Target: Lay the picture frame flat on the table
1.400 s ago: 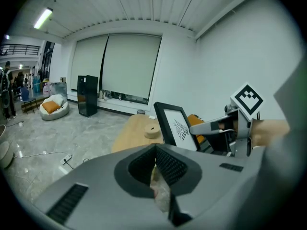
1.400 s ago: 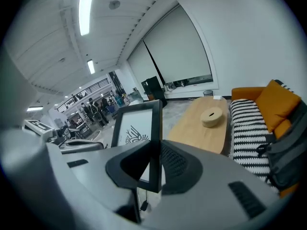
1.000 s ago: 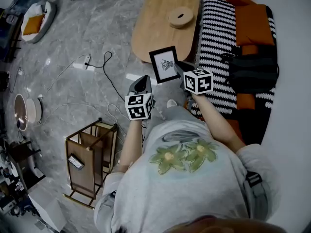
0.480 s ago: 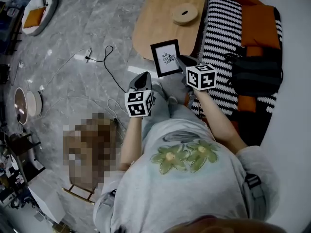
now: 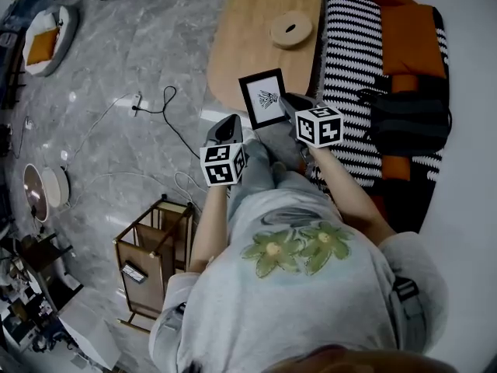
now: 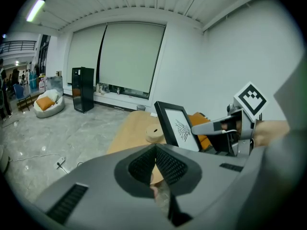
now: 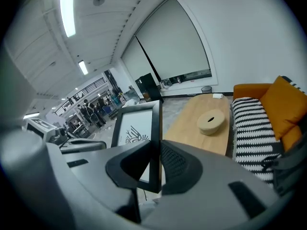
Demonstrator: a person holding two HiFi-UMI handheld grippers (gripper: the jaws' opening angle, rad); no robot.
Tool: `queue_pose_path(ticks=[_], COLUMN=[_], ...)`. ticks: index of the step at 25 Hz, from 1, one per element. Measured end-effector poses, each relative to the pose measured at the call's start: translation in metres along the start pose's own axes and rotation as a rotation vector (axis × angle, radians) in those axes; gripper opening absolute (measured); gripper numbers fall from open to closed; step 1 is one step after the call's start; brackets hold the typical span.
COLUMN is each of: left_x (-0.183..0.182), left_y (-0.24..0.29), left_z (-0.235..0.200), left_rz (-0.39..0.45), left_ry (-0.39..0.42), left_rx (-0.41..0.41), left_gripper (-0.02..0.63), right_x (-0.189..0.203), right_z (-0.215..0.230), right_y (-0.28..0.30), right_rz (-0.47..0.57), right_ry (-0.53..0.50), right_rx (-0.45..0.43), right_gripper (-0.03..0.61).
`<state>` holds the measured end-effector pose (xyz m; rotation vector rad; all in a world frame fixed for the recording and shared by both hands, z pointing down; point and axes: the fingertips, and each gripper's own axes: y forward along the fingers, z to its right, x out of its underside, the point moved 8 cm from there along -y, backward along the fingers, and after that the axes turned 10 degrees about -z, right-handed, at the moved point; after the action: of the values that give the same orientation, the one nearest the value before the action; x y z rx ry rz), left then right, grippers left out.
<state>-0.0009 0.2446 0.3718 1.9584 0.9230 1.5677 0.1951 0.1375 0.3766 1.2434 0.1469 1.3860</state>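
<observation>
A black picture frame (image 5: 262,99) with a white print is held upright in the air, just short of the near end of the wooden table (image 5: 252,29). My right gripper (image 5: 286,106) is shut on the frame's right edge; in the right gripper view the frame (image 7: 138,131) stands clamped between the jaws. My left gripper (image 5: 227,132) hangs lower left of the frame, apart from it, jaws shut with nothing between them. From the left gripper view the frame (image 6: 178,126) shows to the right, above the table (image 6: 135,131).
A round wooden ring dish (image 5: 290,29) lies on the table's far half. A striped throw on an orange sofa (image 5: 404,37) runs along the table's right. Cables (image 5: 167,107) trail over the marble floor at left, and a wooden rack (image 5: 151,255) stands at lower left.
The frame and right gripper have shifted slightly up and left toward the table's near end. The left gripper has stayed in place.
</observation>
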Motion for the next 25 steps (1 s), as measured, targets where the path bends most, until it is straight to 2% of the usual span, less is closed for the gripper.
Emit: queue_pose_path(ticks=[15, 25], left_x=[-0.041, -0.059], left_y=[0.045, 0.066], left_z=[-0.052, -0.080], left_rz=[-0.039, -0.075], left_ry=[-0.022, 0.007], left_rx=[0.028, 0.065], left_gripper=[0.015, 0.015], right_x=[-0.052, -0.066], right_z=[0.011, 0.012], right_y=[0.055, 0.084], right_rz=[-0.043, -0.059], right_ry=[0.020, 0.055], right_rx=[0.028, 0.051], right_gripper=[0.071, 0.071])
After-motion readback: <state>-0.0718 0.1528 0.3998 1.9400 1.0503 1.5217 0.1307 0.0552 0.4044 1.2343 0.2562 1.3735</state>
